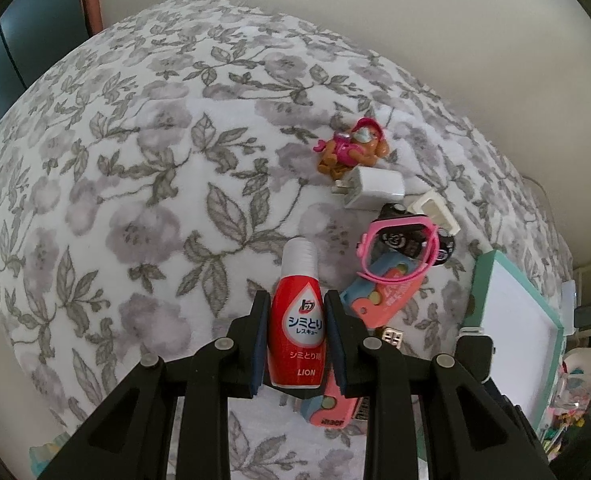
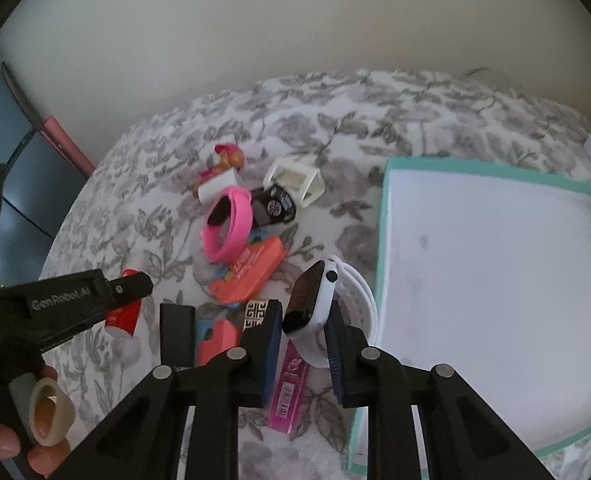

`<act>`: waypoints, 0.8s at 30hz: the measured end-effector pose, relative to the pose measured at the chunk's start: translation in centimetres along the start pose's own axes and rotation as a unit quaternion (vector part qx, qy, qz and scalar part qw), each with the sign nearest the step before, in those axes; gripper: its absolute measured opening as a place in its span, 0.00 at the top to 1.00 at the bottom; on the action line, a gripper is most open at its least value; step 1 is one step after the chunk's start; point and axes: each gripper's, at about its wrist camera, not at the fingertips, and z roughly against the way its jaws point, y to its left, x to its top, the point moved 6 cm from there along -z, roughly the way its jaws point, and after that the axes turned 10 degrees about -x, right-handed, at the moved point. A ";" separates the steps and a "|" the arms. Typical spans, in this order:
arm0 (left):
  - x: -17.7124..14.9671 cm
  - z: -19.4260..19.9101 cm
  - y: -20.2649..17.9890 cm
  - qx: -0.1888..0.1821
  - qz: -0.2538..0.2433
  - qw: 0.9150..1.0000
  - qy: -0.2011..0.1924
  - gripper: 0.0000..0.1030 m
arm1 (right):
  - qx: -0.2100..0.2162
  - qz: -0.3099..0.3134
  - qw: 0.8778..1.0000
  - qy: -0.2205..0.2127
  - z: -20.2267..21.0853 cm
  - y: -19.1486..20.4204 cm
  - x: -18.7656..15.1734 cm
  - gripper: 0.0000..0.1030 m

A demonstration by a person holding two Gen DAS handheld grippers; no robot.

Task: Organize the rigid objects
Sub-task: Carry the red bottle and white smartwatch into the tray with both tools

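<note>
Right wrist view: right claw (image 2: 304, 344) pinches one white watch (image 2: 315, 300) — left claw (image 1: 295, 340) (one) grips one red bottle (image 1: 296, 344).

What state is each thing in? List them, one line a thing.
left gripper: shut on the red bottle.
red bottle: upright, cap on.
right gripper: shut on the white smartwatch.
white smartwatch: held, screen dark.
teal box: open, nothing visible inside.
pink watch: lying on the orange case.
white charger: unplugged, on its side.
toy dog: lying down.
</note>
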 end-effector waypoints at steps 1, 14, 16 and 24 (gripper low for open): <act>0.0 0.2 -0.2 0.000 -0.003 1.000 -0.002 0.73 | 0.002 -0.002 1.000 -0.002 0.3 -0.2 0.1 0.78; -1.3 0.7 -3.9 -0.005 -0.039 0.999 -0.008 0.72 | 0.029 -0.051 0.998 -0.021 2.6 -3.4 1.0 0.78; -1.5 0.8 -4.6 -0.007 -0.045 0.999 -0.010 0.72 | 0.030 -0.056 0.998 -0.024 3.0 -3.9 1.1 0.78; -4.5 -0.4 -11.4 -0.044 -0.118 0.992 0.005 0.72 | -0.070 -0.087 0.993 -0.026 3.2 -10.9 0.0 0.78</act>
